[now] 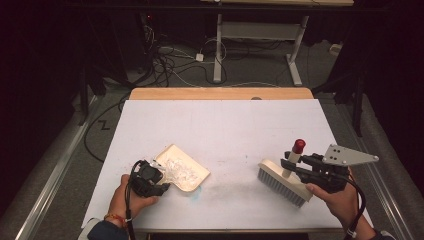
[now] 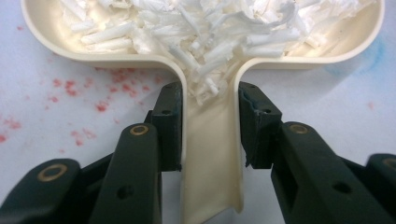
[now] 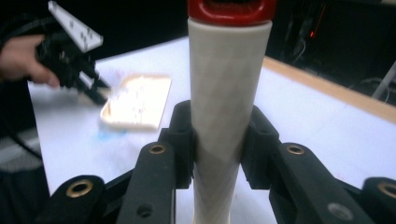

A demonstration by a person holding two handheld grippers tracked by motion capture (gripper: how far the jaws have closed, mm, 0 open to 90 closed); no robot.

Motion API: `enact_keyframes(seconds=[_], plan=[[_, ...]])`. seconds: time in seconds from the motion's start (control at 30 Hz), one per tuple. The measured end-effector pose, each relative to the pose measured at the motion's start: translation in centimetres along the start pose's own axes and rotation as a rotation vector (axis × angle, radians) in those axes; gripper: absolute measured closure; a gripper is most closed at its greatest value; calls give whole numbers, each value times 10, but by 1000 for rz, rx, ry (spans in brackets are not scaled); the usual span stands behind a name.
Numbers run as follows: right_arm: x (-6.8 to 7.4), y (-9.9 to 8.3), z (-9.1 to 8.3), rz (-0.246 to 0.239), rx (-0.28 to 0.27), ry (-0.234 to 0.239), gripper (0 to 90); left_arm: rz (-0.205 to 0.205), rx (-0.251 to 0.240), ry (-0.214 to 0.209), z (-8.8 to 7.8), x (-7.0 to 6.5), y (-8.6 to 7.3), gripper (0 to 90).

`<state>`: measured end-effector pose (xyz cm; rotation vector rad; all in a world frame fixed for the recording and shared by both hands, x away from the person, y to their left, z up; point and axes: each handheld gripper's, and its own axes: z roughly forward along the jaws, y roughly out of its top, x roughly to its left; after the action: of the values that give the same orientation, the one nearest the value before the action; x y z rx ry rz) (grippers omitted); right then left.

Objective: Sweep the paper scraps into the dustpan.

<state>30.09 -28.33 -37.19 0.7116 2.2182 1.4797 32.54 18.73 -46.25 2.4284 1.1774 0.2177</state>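
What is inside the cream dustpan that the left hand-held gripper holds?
The dustpan holds a heap of white paper shreds, some sliding toward its handle. The pan floor beneath the heap is covered, so anything there is hidden.

The brush (image 3: 229, 107) handle runs off top and bottom — its bristles unseen here.

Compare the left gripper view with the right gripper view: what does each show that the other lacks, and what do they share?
Left gripper view alone: white paper shreds heaped clearly in the pan, red specks on the table, and the left gripper shut on the dustpan handle.

Right gripper view alone: the right gripper shut on the brush handle with its red cap, plus the table's wooden edge.

Both: the cream dustpan and the white table.
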Motion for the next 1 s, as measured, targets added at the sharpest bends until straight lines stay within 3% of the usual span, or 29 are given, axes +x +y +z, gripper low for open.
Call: enact_keyframes(seconds=[0.23,0.4,0.5,0.63,0.73,1.0], plan=[[-12,-5,-2,47,19,-33,696,-50,-44,27,9,3,10,611],[-20,-5,-1,60,28,-81,686,-65,-51,48,10,-14,10,459],[-27,-4,4,44,47,-150,658,-52,-66,28,8,-26,6,424],[-47,-5,15,76,82,-205,619,-28,-66,35,5,-38,3,394],[-63,-6,24,117,110,-213,600,-16,-85,27,3,-43,0,385],[-100,-4,58,158,220,-265,539,20,-143,3,-2,-49,-6,381]])
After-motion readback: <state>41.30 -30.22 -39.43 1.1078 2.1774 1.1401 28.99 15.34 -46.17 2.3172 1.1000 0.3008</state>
